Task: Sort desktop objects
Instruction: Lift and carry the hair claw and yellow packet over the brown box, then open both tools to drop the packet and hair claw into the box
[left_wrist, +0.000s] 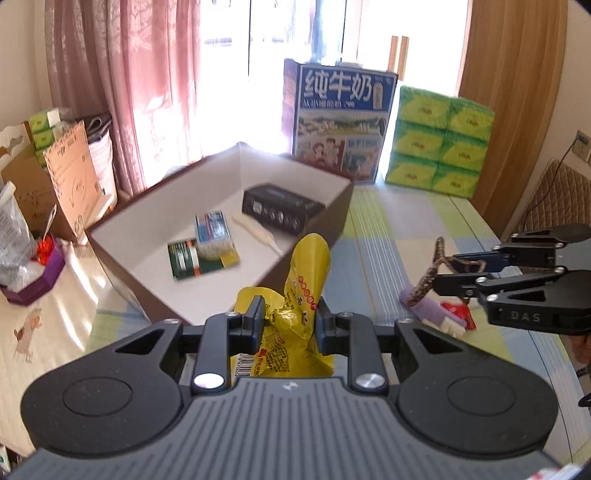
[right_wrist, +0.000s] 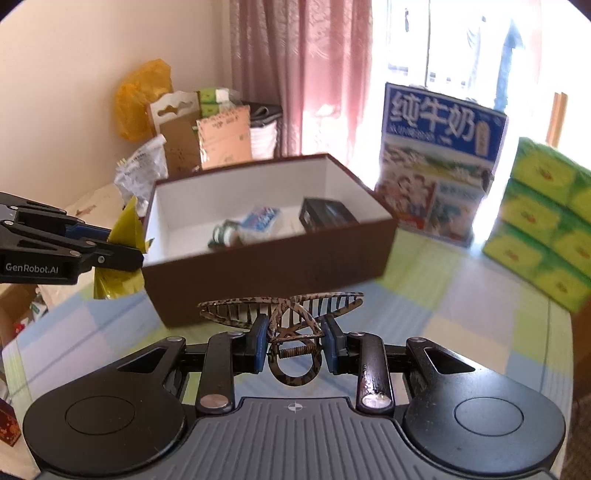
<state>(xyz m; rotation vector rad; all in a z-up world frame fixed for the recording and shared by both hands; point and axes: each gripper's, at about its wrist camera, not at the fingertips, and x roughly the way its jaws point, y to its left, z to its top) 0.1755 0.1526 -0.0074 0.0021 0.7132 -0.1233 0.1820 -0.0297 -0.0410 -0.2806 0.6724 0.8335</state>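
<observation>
Over the checked bench (right_wrist: 461, 302), both loads near the brown box (right_wrist: 266, 266).

Left hand-held gripper (left_wrist: 290, 323) pinches a crinkly yellow snack packet (left_wrist: 295, 317); right hand-held gripper (right_wrist: 295, 341) clamps a mottled, toothed hair claw (right_wrist: 284, 308) with a coil spring. Already inside the white-lined box lie a black carton (left_wrist: 282, 208), a green-and-blue packet (left_wrist: 203, 254) and a cream stick. A purple item (left_wrist: 432, 314) waits on the cloth, so sorting looks partway done.

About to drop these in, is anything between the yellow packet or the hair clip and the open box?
Nothing visible. The packet and clip are held near the box, whose open top is clear.
</observation>
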